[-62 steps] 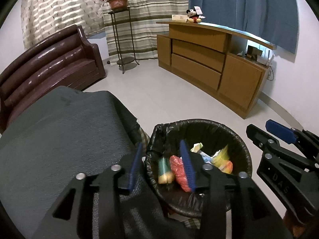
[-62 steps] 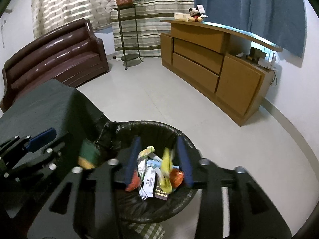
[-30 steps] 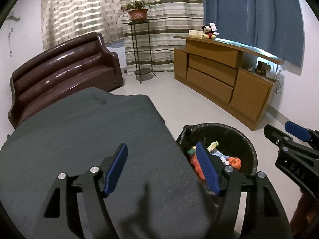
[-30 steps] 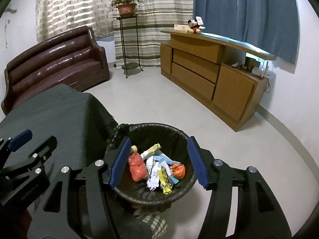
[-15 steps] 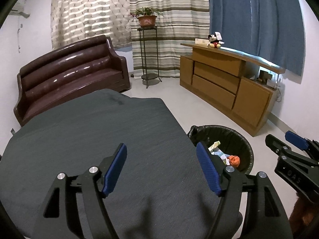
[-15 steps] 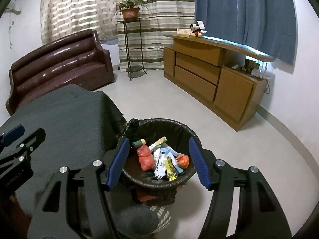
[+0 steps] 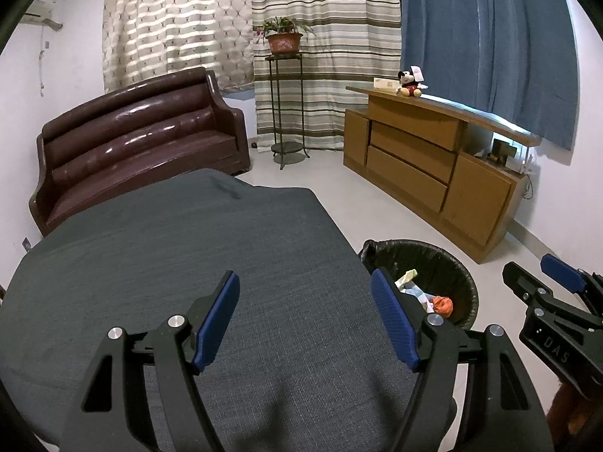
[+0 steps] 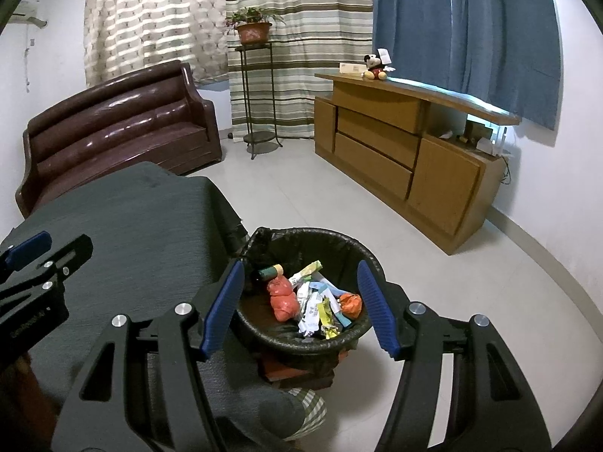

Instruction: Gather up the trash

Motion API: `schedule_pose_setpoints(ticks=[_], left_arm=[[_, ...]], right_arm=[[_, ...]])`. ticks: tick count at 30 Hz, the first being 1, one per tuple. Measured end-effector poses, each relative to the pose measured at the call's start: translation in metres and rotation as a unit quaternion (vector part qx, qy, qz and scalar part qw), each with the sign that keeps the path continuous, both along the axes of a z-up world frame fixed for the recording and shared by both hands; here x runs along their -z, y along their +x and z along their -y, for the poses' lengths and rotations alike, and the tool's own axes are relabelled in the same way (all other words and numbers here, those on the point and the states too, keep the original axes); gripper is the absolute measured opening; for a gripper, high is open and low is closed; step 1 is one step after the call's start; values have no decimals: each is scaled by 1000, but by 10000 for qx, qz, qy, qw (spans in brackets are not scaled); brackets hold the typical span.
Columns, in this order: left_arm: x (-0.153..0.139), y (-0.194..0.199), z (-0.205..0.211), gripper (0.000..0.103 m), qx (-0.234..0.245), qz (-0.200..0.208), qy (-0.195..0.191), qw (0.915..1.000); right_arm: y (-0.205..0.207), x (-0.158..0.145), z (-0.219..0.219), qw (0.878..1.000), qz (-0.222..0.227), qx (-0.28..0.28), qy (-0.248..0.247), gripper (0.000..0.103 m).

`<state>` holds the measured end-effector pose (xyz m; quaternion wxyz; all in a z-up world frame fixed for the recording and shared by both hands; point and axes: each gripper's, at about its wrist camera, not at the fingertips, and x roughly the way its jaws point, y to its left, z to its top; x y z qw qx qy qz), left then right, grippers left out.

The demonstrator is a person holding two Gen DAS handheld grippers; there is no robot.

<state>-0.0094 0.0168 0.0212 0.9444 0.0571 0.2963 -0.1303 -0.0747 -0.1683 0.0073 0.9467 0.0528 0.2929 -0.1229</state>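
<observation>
Grey cloth is covering the counter (image 7: 226,263), bare of litter; both the left tool (image 7: 305,324) and right tool (image 8: 297,303) are hanging released, empty. Crumpled wrappers (image 8: 316,297) are sitting inside the round black-lined bin (image 8: 361,252) beside it. Collection seems finished; next, probably scanning for stragglers.

Colours and patterns. Table cloth (image 7: 188,248): dark grey, fine weave. Sofa (image 7: 132,139): glossy dark maroon. Left curtain (image 7: 169,19): cream, lattice of small crosses. Middle curtain (image 7: 324,19): cream with brown and pale green horizontal stripes. Right curtain (image 7: 490,37): plain blue. Cabinet (image 7: 414,158): ochre brown. Plant pot (image 7: 283,42): terracotta, on a black stand (image 7: 280,113). Bin liner (image 8: 339,248): black, holding orange-red bag (image 8: 282,297), white and yellow wrappers (image 8: 314,305). Left gripper (image 7: 305,320) and right gripper (image 8: 297,305): black frames, blue pads. Floor (image 8: 301,196): pale grey.
</observation>
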Motion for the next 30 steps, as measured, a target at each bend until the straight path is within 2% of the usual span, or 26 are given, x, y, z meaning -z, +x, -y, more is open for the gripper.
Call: schedule_pose_setpoints(ticks=[30], left_arm=[[6,-2,0,71,14,-61,-26,10000]], right_arm=[[0,1,0,10000,-1,0,-2,61]])
